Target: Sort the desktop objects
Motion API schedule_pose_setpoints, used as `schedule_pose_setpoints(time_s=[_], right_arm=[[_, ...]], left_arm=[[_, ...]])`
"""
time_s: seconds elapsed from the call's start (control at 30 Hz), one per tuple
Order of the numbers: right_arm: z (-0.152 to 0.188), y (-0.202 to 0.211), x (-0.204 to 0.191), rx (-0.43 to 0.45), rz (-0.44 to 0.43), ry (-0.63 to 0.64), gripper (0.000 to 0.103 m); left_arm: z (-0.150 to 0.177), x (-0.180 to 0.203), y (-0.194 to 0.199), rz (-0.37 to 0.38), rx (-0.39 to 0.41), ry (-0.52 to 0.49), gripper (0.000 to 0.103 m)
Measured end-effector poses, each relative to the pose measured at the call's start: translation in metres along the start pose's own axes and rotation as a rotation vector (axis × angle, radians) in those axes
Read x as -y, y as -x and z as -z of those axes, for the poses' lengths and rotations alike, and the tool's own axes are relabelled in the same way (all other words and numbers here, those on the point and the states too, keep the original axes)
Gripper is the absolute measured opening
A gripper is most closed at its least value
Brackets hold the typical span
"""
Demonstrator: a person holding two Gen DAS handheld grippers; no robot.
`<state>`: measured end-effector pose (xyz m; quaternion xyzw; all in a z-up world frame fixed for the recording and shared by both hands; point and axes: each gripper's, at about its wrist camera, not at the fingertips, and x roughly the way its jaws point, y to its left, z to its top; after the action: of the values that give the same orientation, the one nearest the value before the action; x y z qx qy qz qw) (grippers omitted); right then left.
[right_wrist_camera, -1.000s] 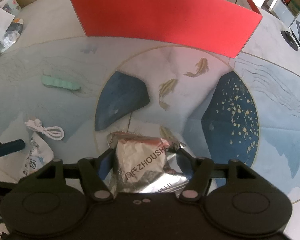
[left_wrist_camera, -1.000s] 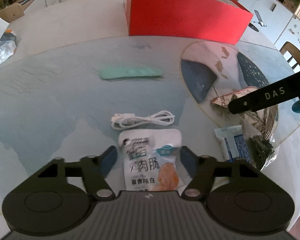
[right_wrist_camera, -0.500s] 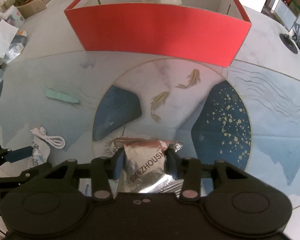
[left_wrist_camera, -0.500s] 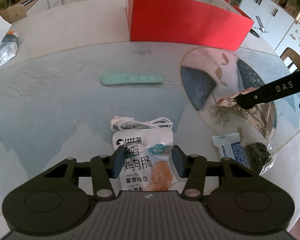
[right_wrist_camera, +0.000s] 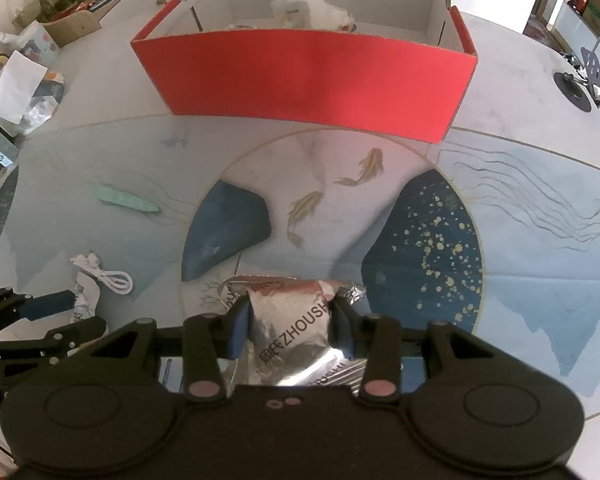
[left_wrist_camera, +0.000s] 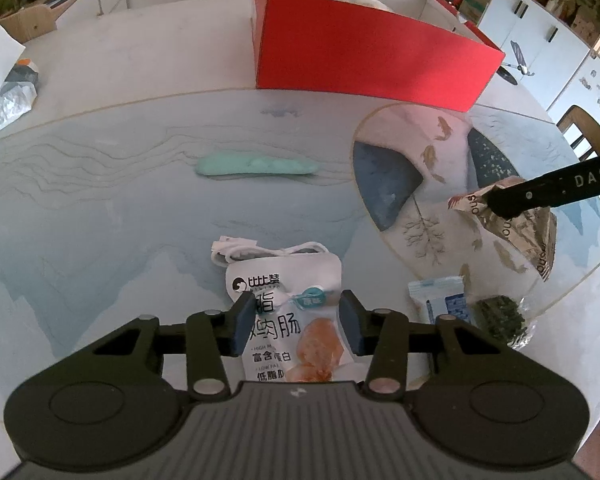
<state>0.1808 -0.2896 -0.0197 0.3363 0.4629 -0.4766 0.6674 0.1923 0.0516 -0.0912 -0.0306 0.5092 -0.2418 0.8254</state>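
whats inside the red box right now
In the right wrist view, the red box holds a crumpled white bag against its back wall, with a bit of something flat beside it. The tall front wall covers the rest of the floor.

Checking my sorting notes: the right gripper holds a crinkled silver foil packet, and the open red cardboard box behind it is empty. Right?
Not quite. The right gripper does hold the crinkled silver foil packet, but the red cardboard box is not empty: the right wrist view shows a white bundle inside.
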Motion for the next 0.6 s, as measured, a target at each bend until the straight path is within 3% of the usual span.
schedule_pose_setpoints(time_s=[0.2, 0.33, 0.53, 0.6], right_arm=[[0.000, 0.011, 0.006, 0.016, -0.019, 0.008, 0.043], [0.002, 0.016, 0.012, 0.021, -0.033, 0.003, 0.043], [0.002, 0.019, 0.018, 0.021, -0.040, -0.003, 0.043], [0.002, 0.019, 0.021, 0.019, -0.043, -0.005, 0.043]], left_arm=[[-0.002, 0.003, 0.006, 0.010, 0.019, 0.006, 0.036], [-0.007, 0.006, 0.011, 0.026, 0.038, 0.011, 0.020], [-0.010, 0.009, 0.012, 0.022, 0.046, -0.003, 0.021], [-0.010, 0.008, 0.012, 0.042, 0.038, 0.010, 0.036]])
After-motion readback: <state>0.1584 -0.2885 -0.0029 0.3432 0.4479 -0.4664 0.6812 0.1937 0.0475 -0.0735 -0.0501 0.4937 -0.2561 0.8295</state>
